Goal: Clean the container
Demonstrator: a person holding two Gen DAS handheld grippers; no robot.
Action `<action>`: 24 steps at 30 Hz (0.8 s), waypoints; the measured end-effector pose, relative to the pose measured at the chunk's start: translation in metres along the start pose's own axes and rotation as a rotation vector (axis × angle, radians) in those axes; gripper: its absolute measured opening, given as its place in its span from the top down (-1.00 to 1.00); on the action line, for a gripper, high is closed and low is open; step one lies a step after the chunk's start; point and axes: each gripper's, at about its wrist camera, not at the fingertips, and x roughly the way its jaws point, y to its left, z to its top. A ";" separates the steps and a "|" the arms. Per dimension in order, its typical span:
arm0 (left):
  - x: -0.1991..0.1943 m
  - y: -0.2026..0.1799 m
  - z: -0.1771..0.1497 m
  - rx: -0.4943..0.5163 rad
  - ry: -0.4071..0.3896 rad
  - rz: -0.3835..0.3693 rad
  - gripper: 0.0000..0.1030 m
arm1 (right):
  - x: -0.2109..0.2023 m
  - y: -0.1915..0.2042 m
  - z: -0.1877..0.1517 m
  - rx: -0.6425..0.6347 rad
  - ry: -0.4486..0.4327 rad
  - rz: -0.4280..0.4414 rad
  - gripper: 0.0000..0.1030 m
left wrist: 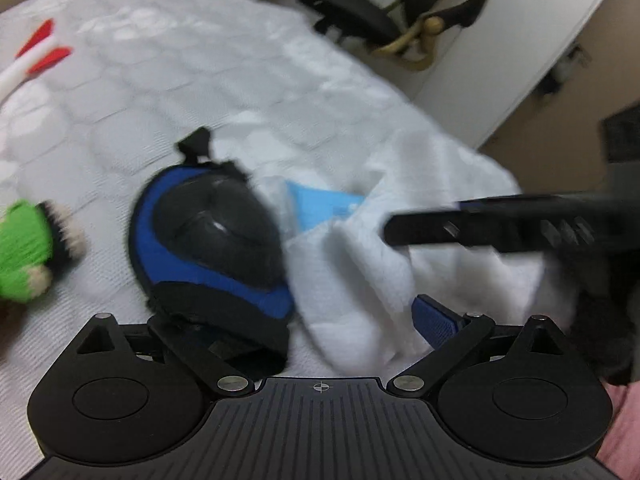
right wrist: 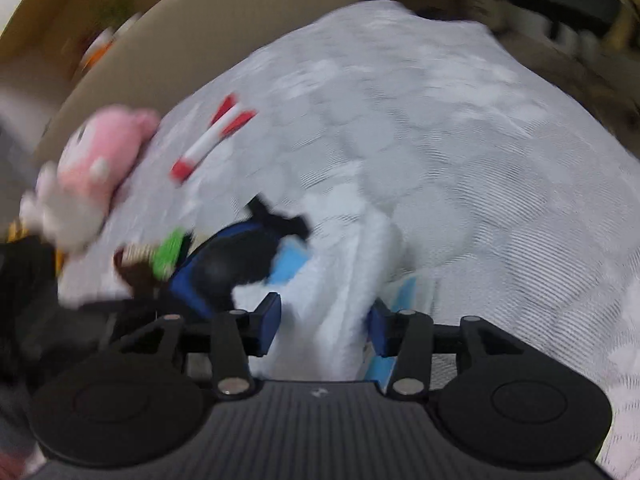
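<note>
Left gripper [left wrist: 320, 320] gapes wide over the pad [left wrist: 208, 240] and towel [left wrist: 360, 272]; right gripper [right wrist: 324, 326] stands half open, towel [right wrist: 340, 280] loose between its pads.

On the bedspread [right wrist: 460, 168]: 1 blue-and-black knee pad [left wrist: 208, 236], 1 white towel [left wrist: 360, 272], 1 light-blue packet [left wrist: 320, 208], 1 red-and-white stick [right wrist: 212, 140], 2 soft toys (pink [right wrist: 96, 168], green [left wrist: 24, 252]).

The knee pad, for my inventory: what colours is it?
Blue fabric with a black cap, the knee pad shows best in the left wrist view.
</note>
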 end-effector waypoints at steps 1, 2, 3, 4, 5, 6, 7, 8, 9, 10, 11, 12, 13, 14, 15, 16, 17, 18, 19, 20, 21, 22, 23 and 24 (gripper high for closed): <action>-0.005 0.006 -0.003 -0.015 -0.002 0.031 -0.94 | 0.003 0.012 -0.004 -0.075 -0.009 -0.030 0.00; -0.011 0.013 -0.006 -0.034 -0.006 0.062 -0.94 | 0.006 0.023 -0.007 -0.149 -0.018 -0.060 -0.03; -0.018 0.022 -0.008 -0.061 -0.013 0.094 -0.94 | 0.007 0.034 -0.011 -0.219 -0.026 -0.086 -0.06; -0.024 0.032 -0.009 -0.091 -0.021 0.125 -0.94 | 0.010 0.044 -0.014 -0.286 -0.037 -0.109 -0.07; -0.032 0.039 -0.009 -0.121 -0.035 0.139 -0.94 | 0.015 0.054 -0.017 -0.355 -0.050 -0.135 -0.07; -0.040 0.046 -0.009 -0.151 -0.053 0.147 -0.94 | 0.018 0.062 -0.020 -0.414 -0.067 -0.159 0.00; -0.048 0.053 -0.009 -0.180 -0.071 0.155 -0.94 | 0.021 0.070 -0.023 -0.464 -0.087 -0.184 0.13; -0.054 0.057 -0.008 -0.207 -0.093 0.142 -0.94 | 0.023 0.074 -0.024 -0.494 -0.108 -0.201 0.48; -0.058 0.058 -0.007 -0.220 -0.108 0.108 -0.94 | 0.022 0.077 -0.025 -0.505 -0.130 -0.212 0.74; -0.061 0.057 -0.005 -0.228 -0.120 0.069 -0.94 | 0.022 0.079 -0.025 -0.516 -0.153 -0.223 0.79; -0.061 0.054 -0.003 -0.224 -0.128 0.021 -0.94 | 0.021 0.076 -0.022 -0.496 -0.168 -0.237 0.83; -0.058 0.047 0.000 -0.202 -0.128 -0.017 -0.95 | 0.019 0.070 -0.017 -0.450 -0.177 -0.253 0.83; -0.054 0.040 0.003 -0.174 -0.124 -0.050 -0.95 | 0.016 0.059 -0.009 -0.385 -0.179 -0.266 0.83; -0.047 0.030 0.007 -0.126 -0.120 -0.073 -0.95 | 0.014 0.045 -0.001 -0.306 -0.172 -0.273 0.83; -0.040 0.018 0.011 -0.070 -0.115 -0.092 -0.95 | 0.012 0.031 0.005 -0.230 -0.165 -0.276 0.83; -0.030 0.008 0.014 -0.013 -0.101 -0.103 -0.95 | 0.009 0.016 0.011 -0.156 -0.159 -0.274 0.83; -0.020 -0.003 0.017 0.045 -0.083 -0.110 -0.95 | 0.006 0.000 0.015 -0.082 -0.155 -0.267 0.83; -0.008 -0.012 0.020 0.106 -0.055 -0.089 -0.95 | 0.002 -0.015 0.019 -0.008 -0.152 -0.260 0.83; 0.000 -0.020 0.021 0.171 -0.038 -0.048 -0.95 | -0.001 -0.029 0.022 0.062 -0.150 -0.245 0.83; 0.006 -0.028 0.020 0.238 -0.027 -0.004 -0.95 | -0.006 -0.041 0.023 0.122 -0.154 -0.222 0.83; 0.010 -0.037 0.019 0.321 -0.026 0.039 -0.95 | -0.009 -0.050 0.023 0.177 -0.159 -0.191 0.83; 0.013 -0.044 0.017 0.394 -0.029 0.094 -0.95 | -0.012 -0.060 0.023 0.232 -0.159 -0.145 0.83; 0.017 -0.049 0.014 0.466 -0.032 0.189 -0.95 | -0.014 -0.069 0.022 0.291 -0.157 -0.090 0.83; 0.020 -0.048 0.011 0.509 -0.023 0.271 -0.95 | -0.016 -0.076 0.023 0.339 -0.156 -0.047 0.83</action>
